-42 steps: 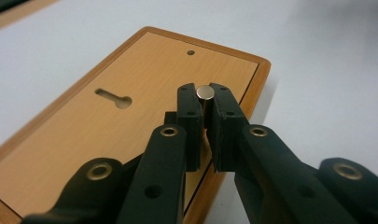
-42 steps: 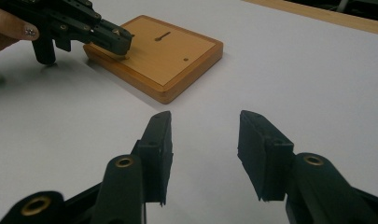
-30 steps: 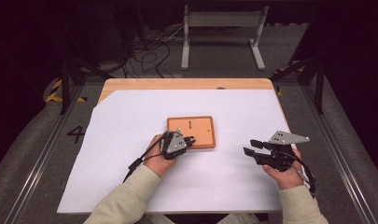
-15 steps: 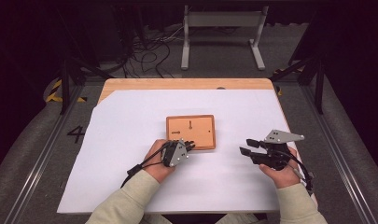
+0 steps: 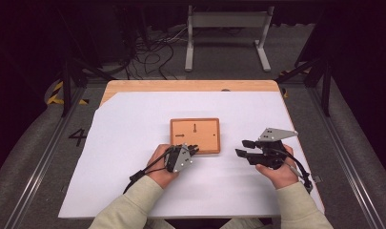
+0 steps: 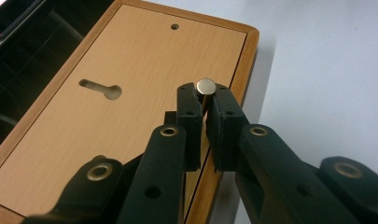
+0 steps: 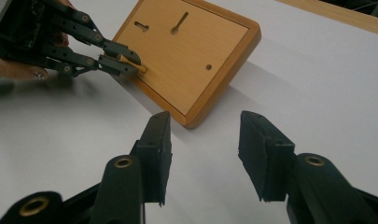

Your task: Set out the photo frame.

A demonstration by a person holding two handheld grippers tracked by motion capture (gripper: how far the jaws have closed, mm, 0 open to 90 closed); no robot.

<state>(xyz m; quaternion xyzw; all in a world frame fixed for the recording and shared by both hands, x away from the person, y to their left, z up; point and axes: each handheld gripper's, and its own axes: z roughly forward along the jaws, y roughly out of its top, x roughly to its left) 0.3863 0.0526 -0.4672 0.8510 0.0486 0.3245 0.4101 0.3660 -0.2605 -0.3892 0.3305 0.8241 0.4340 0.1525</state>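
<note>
Brass-coloured pin (image 6: 206,88) clamped in left gripper (image 6: 203,116) over wooden board (image 5: 195,135) edge (likely for insertion) | right gripper (image 7: 204,154) jaws apart, empty, standing by.

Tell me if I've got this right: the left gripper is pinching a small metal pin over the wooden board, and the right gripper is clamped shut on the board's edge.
Not quite. The right gripper is open and holds nothing, short of the wooden board, as the right gripper view shows. The left gripper does pinch the metal pin.
</note>
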